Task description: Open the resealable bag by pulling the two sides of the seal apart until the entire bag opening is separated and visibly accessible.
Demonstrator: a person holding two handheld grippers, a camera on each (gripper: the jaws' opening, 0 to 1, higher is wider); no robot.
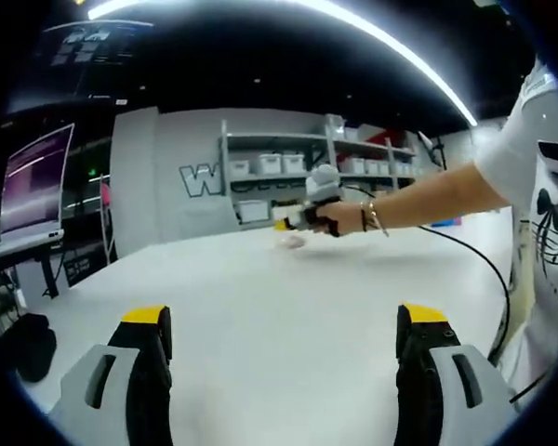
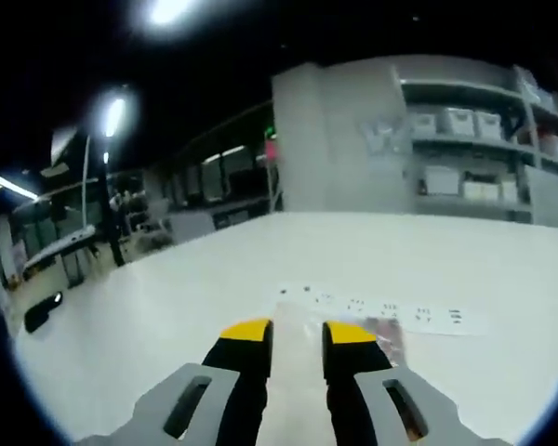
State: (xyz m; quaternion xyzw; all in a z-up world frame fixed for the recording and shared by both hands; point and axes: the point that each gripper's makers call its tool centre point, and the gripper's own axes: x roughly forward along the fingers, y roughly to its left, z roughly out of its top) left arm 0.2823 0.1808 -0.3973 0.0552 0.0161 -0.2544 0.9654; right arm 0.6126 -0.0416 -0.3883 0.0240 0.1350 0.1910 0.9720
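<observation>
Apparently the resealable bag (image 2: pixel 381 321) is thin, limp and slippery, flat on the desk (image 2: pixel 167 307); grip near its seal. Right tongs (image 2: pixel 298 333) nearly together, gripping nothing; left tongs (image 1: pixel 286 321) wide apart.

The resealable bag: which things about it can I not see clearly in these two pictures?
- Seal state: in the right gripper view the bag is blurred, so open or closed cannot be told.
- Near edge: the right gripper fingers cover it; contact unclear.
- Left gripper view: the bag is small, far and blurred beside the hand.
</observation>
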